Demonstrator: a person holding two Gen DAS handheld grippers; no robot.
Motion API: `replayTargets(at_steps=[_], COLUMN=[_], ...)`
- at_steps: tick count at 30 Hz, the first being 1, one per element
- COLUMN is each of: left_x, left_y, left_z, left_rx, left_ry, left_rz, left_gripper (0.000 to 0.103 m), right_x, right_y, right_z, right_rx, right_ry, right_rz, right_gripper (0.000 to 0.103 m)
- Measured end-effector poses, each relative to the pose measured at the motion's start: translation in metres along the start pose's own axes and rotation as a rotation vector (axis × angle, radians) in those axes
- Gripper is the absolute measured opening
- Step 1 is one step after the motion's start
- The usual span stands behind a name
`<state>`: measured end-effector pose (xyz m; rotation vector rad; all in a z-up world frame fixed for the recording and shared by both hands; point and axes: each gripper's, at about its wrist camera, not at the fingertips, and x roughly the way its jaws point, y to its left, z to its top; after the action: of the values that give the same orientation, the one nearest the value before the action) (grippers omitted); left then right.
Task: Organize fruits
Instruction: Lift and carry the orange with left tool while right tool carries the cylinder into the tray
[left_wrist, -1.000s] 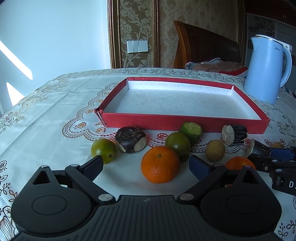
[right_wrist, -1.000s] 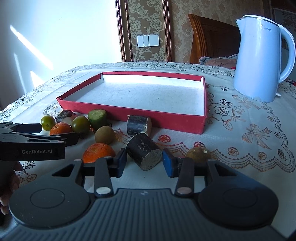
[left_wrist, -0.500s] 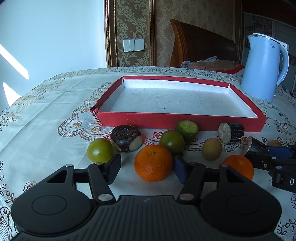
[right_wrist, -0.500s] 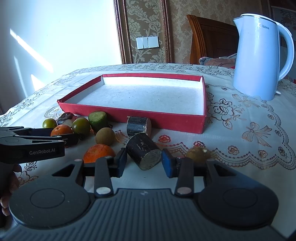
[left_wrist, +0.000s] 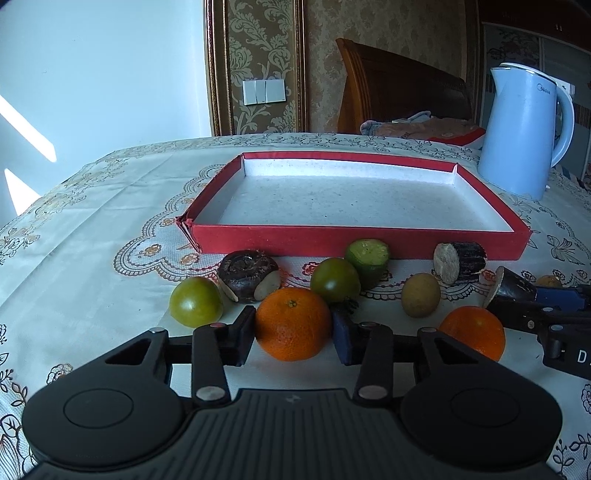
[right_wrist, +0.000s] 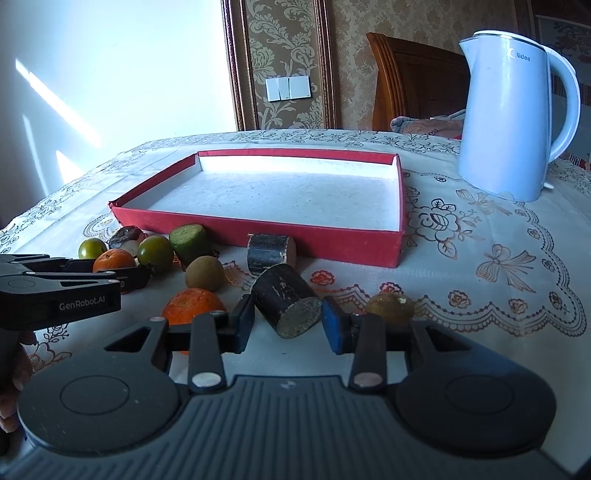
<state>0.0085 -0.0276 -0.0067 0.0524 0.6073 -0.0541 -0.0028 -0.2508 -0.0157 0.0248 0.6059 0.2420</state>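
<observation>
Second orange partly hidden behind gripper finger.

Tablecloth: satiny embroidered cloth. Red tray: matt card, speckled white lining. Kettle: smooth glossy plastic. Orange: dimpled, glossy skin. Chair back: polished wood.

Red tray: shallow, rectangular, white-lined, at 12 o'clock of the produce. Large orange: upright, stem end up, at 6 o'clock of the row. Second orange: at 3 o'clock of the first. Two green tomatoes, one cut cucumber piece, one brown kiwi, dark-skinned cylinders lying on their sides.
</observation>
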Motion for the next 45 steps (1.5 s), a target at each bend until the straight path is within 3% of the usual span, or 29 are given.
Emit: replayTargets(at_steps=[31, 39, 45], left_x=[-0.009, -0.020, -0.023], left_y=[0.010, 0.015, 0.013], left_z=[-0.002, 0.005, 0.036], left_rx=[-0.056, -0.083, -0.073], left_ry=[-0.057, -0.105, -0.157], left_rz=[0.014, 0.000, 0.024], left_gripper=[0.042, 0.042, 0.042], right_x=[-0.011, -0.018, -0.013], right_y=[0.004, 0.008, 0.010], right_z=[0.002, 0.027, 0.055], right_rx=[-0.011, -0.006, -0.018], right_ry=[-0.062, -0.117, -0.144], right_rz=[-0.059, -0.042, -0.044], right_gripper=[0.037, 0.037, 0.037])
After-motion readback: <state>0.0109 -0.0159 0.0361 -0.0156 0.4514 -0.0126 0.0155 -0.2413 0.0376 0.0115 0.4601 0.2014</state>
